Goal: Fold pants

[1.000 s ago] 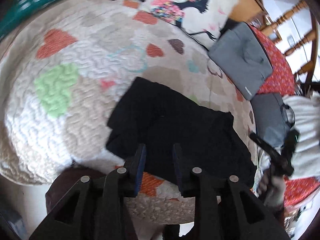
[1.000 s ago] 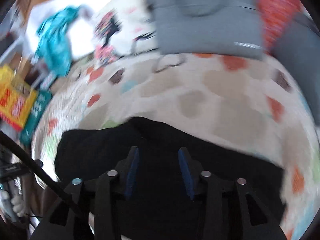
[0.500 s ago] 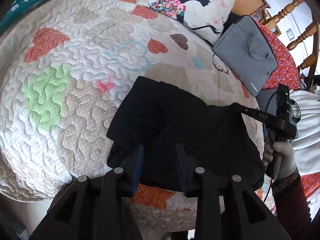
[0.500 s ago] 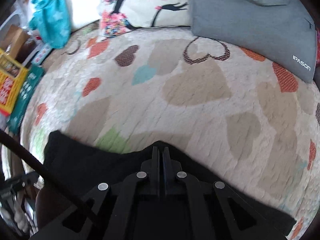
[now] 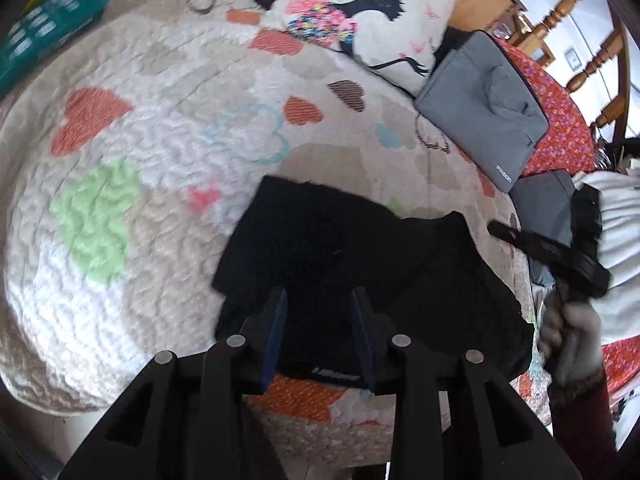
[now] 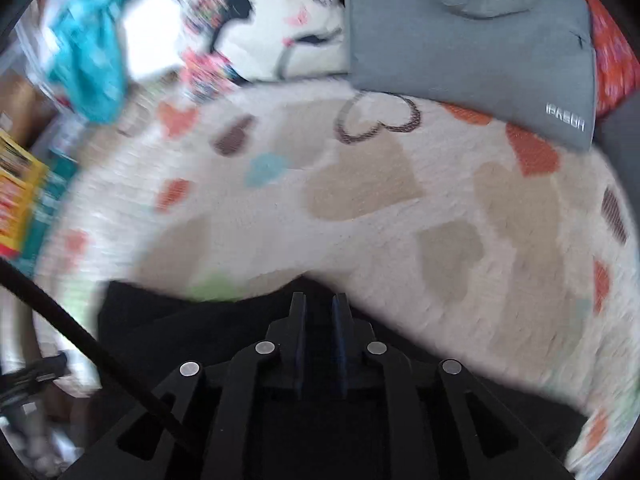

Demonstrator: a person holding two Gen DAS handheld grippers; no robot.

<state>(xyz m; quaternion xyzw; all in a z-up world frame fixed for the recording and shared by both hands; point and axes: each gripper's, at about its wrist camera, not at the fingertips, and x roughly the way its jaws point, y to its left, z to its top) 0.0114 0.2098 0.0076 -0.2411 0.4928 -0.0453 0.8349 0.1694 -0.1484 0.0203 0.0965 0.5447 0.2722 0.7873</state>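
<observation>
The black pants [image 5: 352, 264] lie folded in a thick stack near the front edge of the heart-print quilt [image 5: 168, 128]. My left gripper [image 5: 320, 300] is open, its jaws hovering over the stack's near left part. My right gripper [image 6: 319, 300] has its jaws a narrow gap apart at the pants' far edge [image 6: 224, 320]; the view is blurred and I cannot tell whether cloth is between them. The right gripper also shows in the left wrist view [image 5: 552, 248], held in a hand at the pants' right side.
A grey laptop sleeve [image 5: 484, 108] and a printed pillow [image 5: 360, 12] lie at the quilt's far side. A red patterned cushion [image 5: 556, 120] is beyond the sleeve. Teal cloth [image 6: 88, 52] and boxes [image 6: 16, 200] sit at the far left.
The right gripper's jaws closed fully half a second ago and now stand slightly apart; it has pulled back toward the right. The left gripper stays open over the pants.
</observation>
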